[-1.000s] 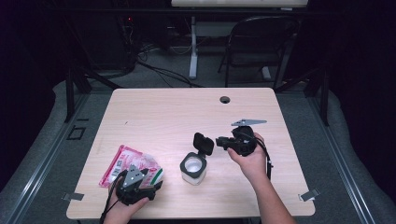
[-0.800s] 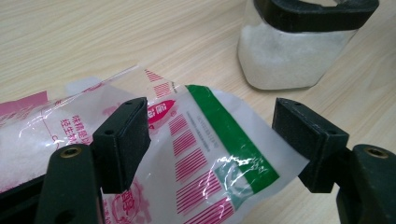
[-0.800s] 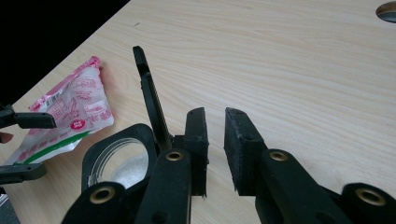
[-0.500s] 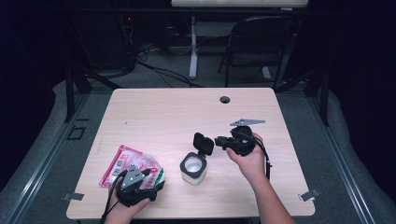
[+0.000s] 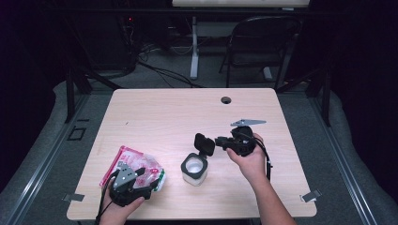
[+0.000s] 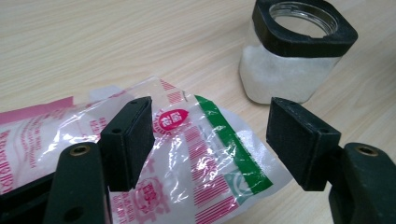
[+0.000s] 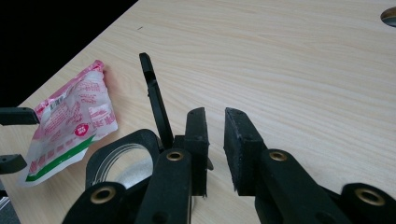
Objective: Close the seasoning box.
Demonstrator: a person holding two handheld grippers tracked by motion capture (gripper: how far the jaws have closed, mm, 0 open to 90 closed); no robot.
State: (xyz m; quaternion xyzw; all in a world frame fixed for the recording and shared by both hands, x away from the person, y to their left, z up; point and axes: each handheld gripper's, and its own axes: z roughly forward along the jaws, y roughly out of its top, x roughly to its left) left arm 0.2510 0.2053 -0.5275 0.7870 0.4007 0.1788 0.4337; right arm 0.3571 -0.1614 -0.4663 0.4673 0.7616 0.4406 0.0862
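Observation:
A clear jar (image 5: 194, 169) with a black rim stands at the table's front middle, its hinged black lid (image 5: 204, 143) flipped up. My right gripper (image 5: 219, 140) reaches in from the right, its fingertips at the lid. In the right gripper view the lid (image 7: 154, 98) stands upright just outside one jaw, above the jar rim (image 7: 112, 158). The right gripper (image 7: 215, 126) keeps a narrow gap with only table showing through it. My left gripper (image 5: 148, 180) is open over a pink, white and green plastic bag (image 5: 136, 164). Its jaws have just been closing slightly. The bag's corner (image 6: 205, 154) lies between them, untouched, in front of the jar (image 6: 289, 60).
A round cable hole (image 5: 226, 100) sits near the table's far edge. A folding chair (image 5: 263, 42) and cables stand on the floor behind the table. Metal brackets (image 5: 309, 196) mark the front corners. The bag (image 7: 70, 121) lies close to the table's left front edge.
My left gripper has shifted slightly to the left over the bag. The right hand, the jar and its lid have stayed where they were.

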